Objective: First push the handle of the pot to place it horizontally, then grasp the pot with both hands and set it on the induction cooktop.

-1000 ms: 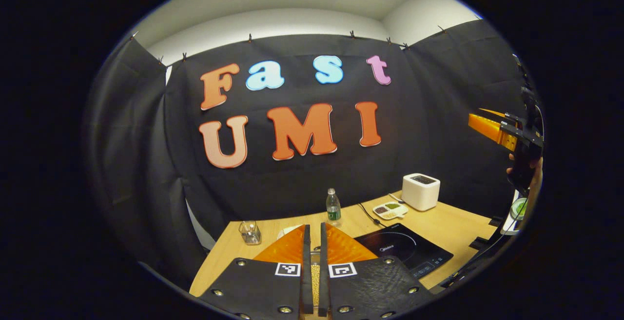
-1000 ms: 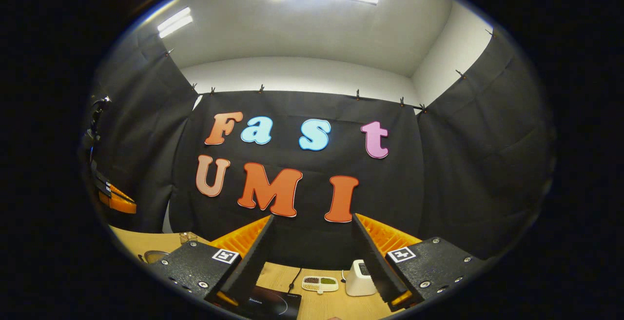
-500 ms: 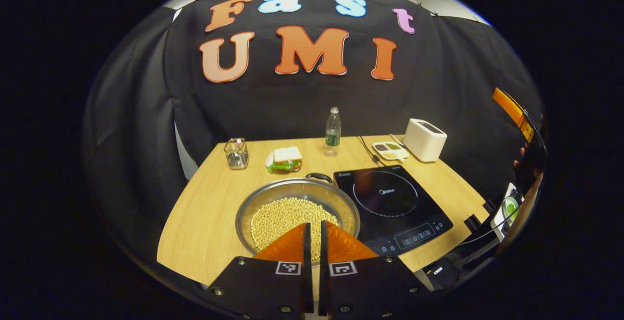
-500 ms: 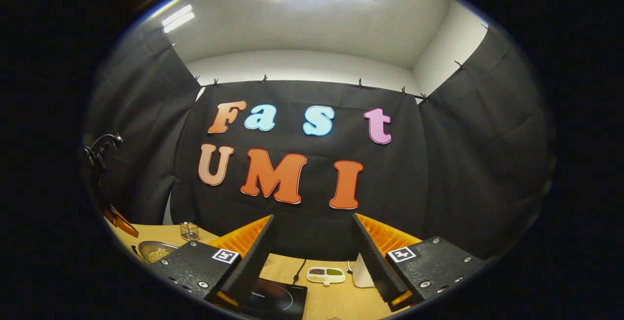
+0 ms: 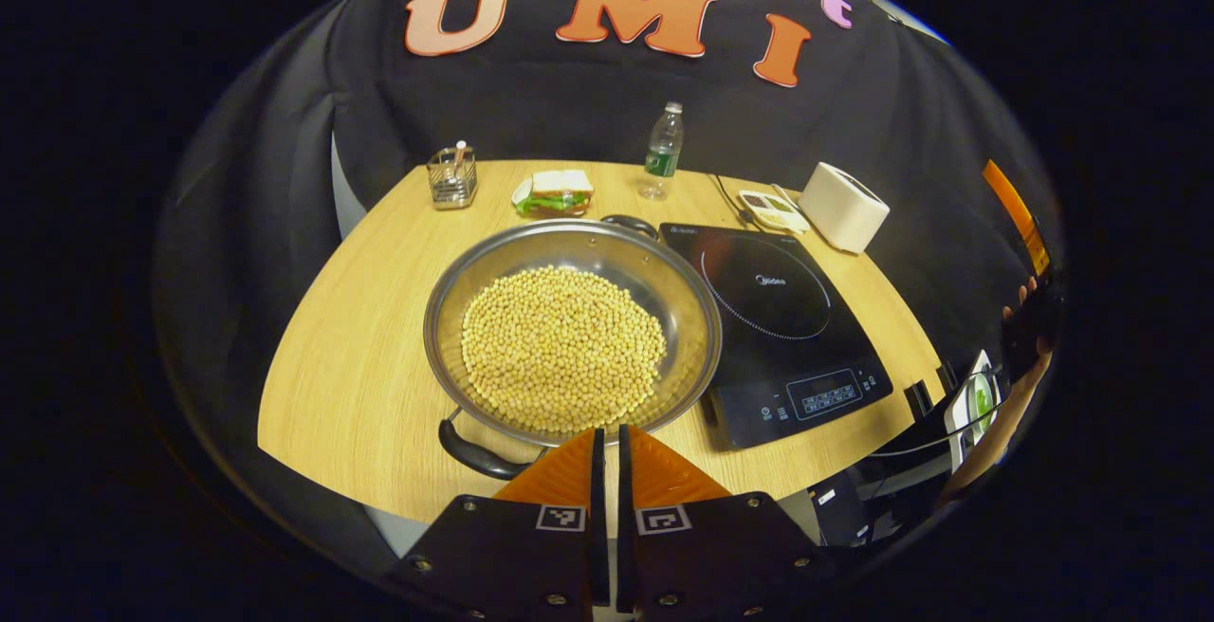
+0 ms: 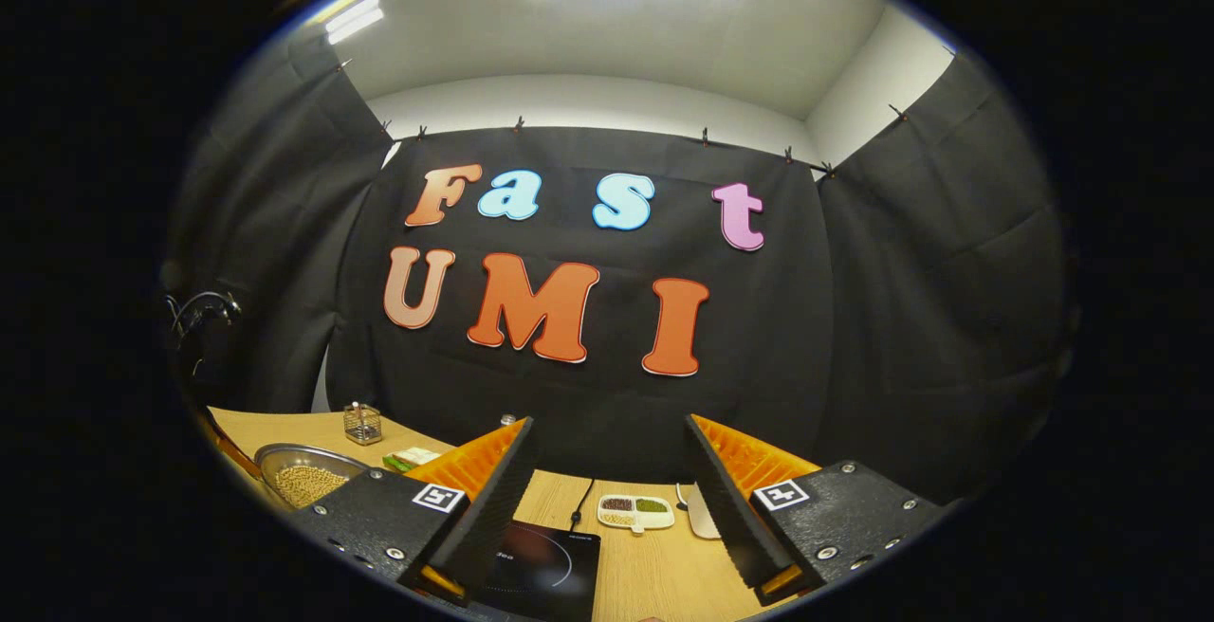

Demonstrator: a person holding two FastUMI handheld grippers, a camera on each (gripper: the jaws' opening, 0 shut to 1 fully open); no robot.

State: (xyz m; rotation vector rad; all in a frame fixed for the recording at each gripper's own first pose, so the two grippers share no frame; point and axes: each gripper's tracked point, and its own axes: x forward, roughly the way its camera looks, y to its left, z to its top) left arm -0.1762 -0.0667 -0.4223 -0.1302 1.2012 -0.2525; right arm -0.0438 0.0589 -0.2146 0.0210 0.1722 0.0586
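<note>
Left tongs (image 5: pixel 607 447) closed above wooden table (image 5: pixel 360 366); right tongs (image 6: pixel 607 480) spread, seemingly higher.

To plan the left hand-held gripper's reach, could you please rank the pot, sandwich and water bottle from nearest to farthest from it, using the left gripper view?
1. Pot: just ahead of the left hand-held gripper.
2. Sandwich: beyond the pot's far rim.
3. Water bottle: farthest, by the back wall.
</note>
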